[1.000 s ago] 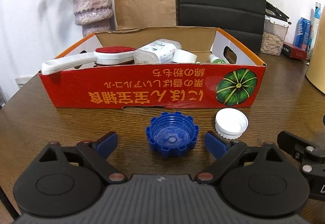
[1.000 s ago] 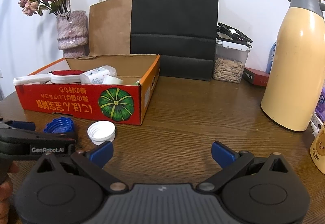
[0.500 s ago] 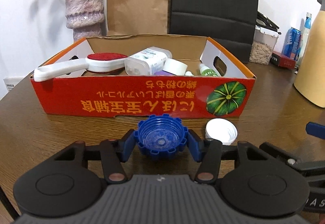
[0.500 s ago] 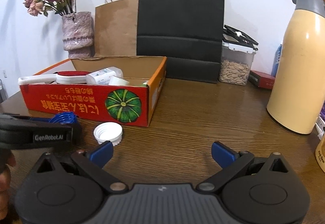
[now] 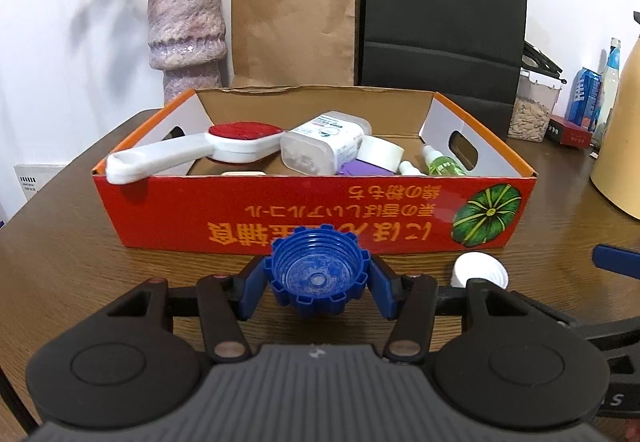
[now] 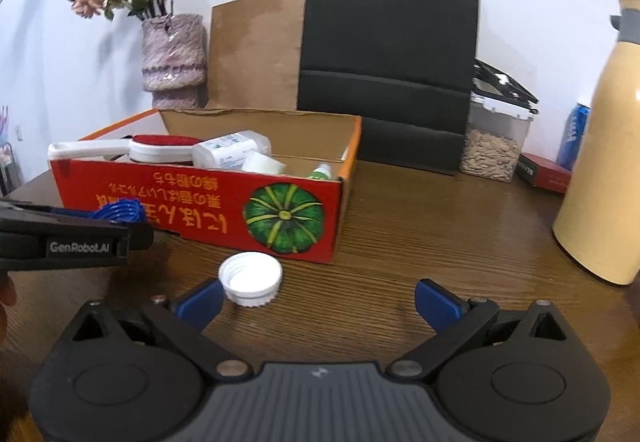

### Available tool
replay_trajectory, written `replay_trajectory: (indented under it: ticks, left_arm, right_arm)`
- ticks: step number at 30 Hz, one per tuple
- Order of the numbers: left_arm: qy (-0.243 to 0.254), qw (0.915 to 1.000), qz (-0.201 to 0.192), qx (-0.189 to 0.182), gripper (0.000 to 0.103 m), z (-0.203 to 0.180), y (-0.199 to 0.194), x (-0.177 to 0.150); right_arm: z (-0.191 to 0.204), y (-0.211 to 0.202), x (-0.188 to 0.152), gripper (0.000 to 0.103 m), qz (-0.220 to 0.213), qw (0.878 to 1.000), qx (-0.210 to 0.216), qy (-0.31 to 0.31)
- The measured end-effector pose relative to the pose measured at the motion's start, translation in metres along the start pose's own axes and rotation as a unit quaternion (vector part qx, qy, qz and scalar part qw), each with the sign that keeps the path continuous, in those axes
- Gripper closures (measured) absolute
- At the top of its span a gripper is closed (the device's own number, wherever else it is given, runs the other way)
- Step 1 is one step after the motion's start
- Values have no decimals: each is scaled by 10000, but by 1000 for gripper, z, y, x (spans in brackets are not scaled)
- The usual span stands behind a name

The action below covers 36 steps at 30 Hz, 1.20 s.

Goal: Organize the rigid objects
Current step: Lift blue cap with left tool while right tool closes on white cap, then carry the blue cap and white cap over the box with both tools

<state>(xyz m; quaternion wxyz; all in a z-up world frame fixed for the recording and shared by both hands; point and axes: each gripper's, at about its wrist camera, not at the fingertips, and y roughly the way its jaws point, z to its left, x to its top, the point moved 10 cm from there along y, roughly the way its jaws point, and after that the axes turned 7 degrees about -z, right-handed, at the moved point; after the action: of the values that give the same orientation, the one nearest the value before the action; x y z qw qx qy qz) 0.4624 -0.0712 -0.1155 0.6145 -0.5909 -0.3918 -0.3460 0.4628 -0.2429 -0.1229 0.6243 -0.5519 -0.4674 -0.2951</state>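
My left gripper is shut on a blue notched bottle cap, held a little above the table in front of the red cardboard box. The same blue cap peeks out behind the left gripper's black body at the left of the right wrist view. A white screw cap lies open side up on the table, just ahead of the left fingertip of my right gripper, which is open and empty. The white cap also shows right of the left gripper.
The box holds a white lint brush with a red pad, a white wipes container, a tape roll and small bottles. Behind stand a vase, a brown bag and a black bag. A cream thermos and seed jar stand right.
My left gripper closed on the blue cap and lifted it slightly toward the box. My right gripper moved nearer the white cap and stayed open.
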Motion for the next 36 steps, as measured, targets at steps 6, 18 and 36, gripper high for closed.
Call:
replay_trajectory:
  ticks: [6,18,36]
  left_arm:
    - [43,10000,-64,-13,48,11,0,3]
    - [78,9998,-175,-61,48,27,-3,9]
    - [-14,9965,-839,-72,48,30,-25,44]
  right_arm:
    - [21,16,0,21,230,9996,145,-111]
    - [44,28,1,64,358,9987,354,-33]
    - [55,-8,54,64,-974,9948,287,59]
